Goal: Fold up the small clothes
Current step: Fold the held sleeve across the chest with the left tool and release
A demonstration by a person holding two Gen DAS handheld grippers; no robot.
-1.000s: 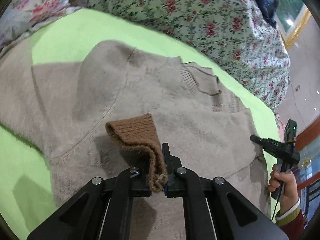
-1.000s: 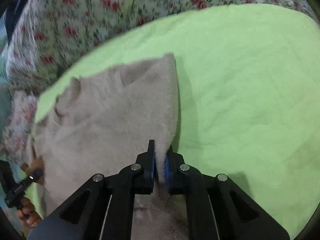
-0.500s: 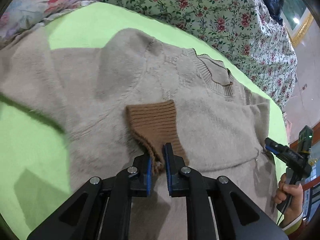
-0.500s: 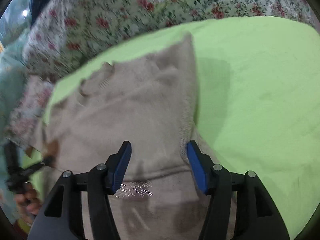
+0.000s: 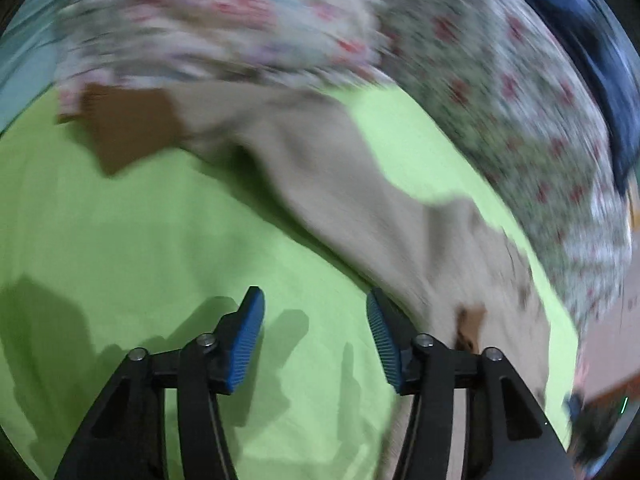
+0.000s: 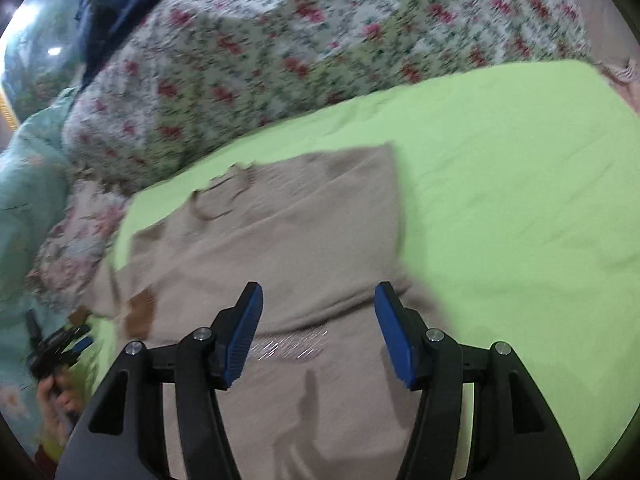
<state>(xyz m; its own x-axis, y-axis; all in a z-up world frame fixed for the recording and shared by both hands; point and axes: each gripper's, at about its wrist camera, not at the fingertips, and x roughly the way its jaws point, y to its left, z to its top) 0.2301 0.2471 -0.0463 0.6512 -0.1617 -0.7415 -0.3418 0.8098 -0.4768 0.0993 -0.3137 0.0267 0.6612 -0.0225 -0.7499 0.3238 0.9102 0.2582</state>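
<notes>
Left wrist view, heavily blurred. The left gripper (image 5: 316, 336) was seen with jaws opening, about half spread, nothing between them; only green sheet (image 5: 160, 240) lay under the blue pads (image 5: 248, 340). The beige sweater (image 5: 340, 184) was stretched from 10 o'clock down to 4 o'clock, beside the right-hand finger. A brown cuff (image 5: 128, 132) was made out at 10 o'clock, probably an unfolded sleeve end, though blur made this uncertain. A second brown patch (image 5: 468, 328) was noted at 4 o'clock.

Right wrist view. The right gripper (image 6: 318, 332) was held about half open and empty above the sweater (image 6: 280, 240), whose right side was folded to a straight edge at 1 o'clock. The collar (image 6: 224, 200) was seen at 11 o'clock.

Risk: the folded side could be dragged loose if a finger caught the fuzzy knit on the next move. The outstretched sleeve could be missed or bunched.

Surroundings: floral quilt (image 6: 280, 60) was piled at 12 o'clock, crowding the sleeve end. A blue garment (image 5: 592, 40) lay at 2 o'clock. A hand (image 6: 56, 400) with the other device was seen at 8 o'clock.
</notes>
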